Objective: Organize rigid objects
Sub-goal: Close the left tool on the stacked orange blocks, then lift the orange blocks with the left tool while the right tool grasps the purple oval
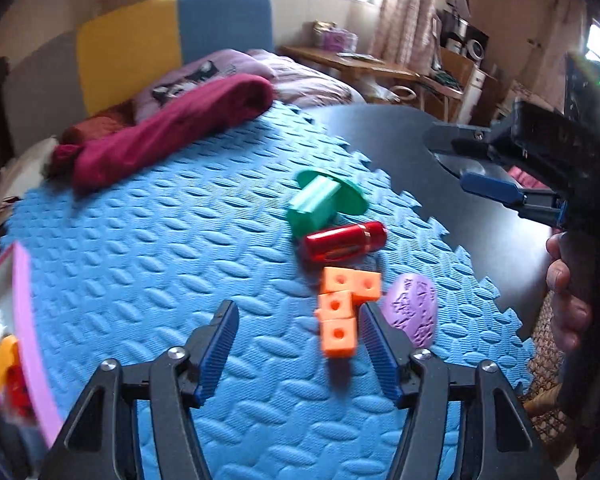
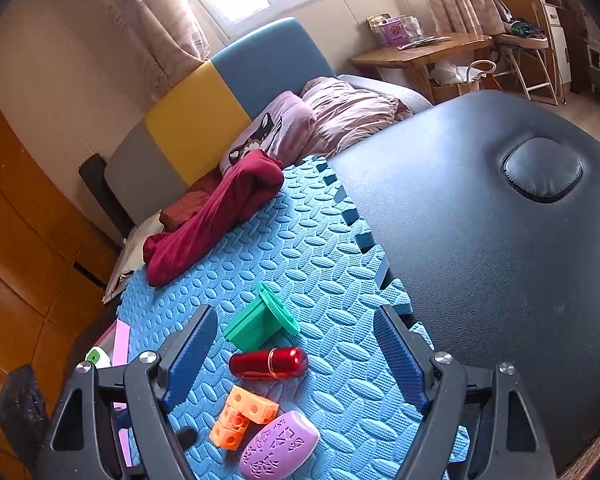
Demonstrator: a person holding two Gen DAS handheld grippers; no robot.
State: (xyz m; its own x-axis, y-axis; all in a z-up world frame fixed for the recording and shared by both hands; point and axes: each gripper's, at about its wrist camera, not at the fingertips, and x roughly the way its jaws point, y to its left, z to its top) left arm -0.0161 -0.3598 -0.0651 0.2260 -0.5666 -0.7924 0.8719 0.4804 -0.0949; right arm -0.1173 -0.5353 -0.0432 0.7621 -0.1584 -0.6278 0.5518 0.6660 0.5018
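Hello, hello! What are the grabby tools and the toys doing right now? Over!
Left tool open, empty, beside orange blocks. Right tool open, empty, above red capsule. Green piece and purple oval loose on blue mat. Nothing blocking.

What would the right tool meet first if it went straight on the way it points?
Probably the red capsule, which lies between the open fingers of the right tool and slightly left of centre, with the green piece just beyond it. Depth is unclear, so it might pass above and reach the blue mat instead.
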